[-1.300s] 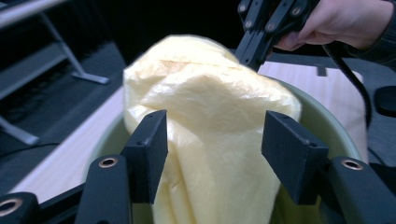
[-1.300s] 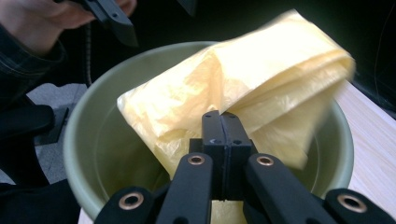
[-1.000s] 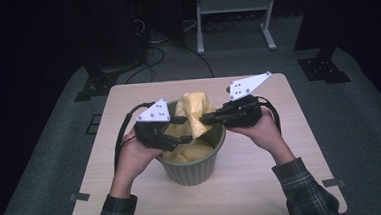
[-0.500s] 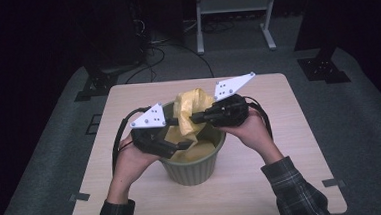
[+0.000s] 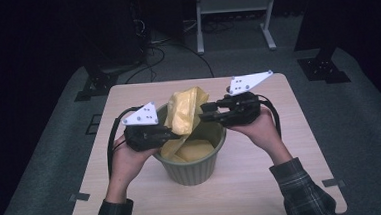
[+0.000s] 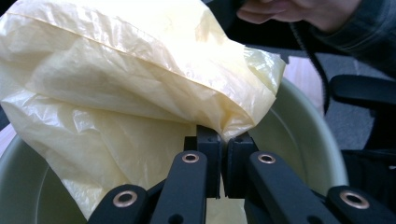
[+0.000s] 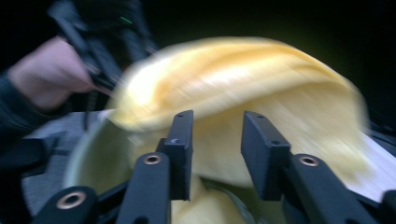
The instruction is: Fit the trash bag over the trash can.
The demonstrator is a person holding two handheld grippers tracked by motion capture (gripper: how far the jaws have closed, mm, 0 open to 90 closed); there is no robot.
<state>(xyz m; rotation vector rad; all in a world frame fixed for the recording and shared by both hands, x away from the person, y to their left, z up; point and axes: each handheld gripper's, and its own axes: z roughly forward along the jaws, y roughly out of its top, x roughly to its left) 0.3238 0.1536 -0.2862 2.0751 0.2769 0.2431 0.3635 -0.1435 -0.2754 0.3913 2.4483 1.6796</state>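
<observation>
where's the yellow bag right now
In the high view the yellow plastic bag sits half inside the green bin at the table's middle, its top bunched above the rim between the left hand-held gripper and right hand-held gripper.

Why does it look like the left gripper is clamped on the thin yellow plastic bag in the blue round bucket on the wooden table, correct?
Not quite: the round bucket is pale green, not blue, as the high view shows. The rest holds: the left gripper has just closed on the thin yellow plastic bag in that bucket, on the wooden table.
</observation>
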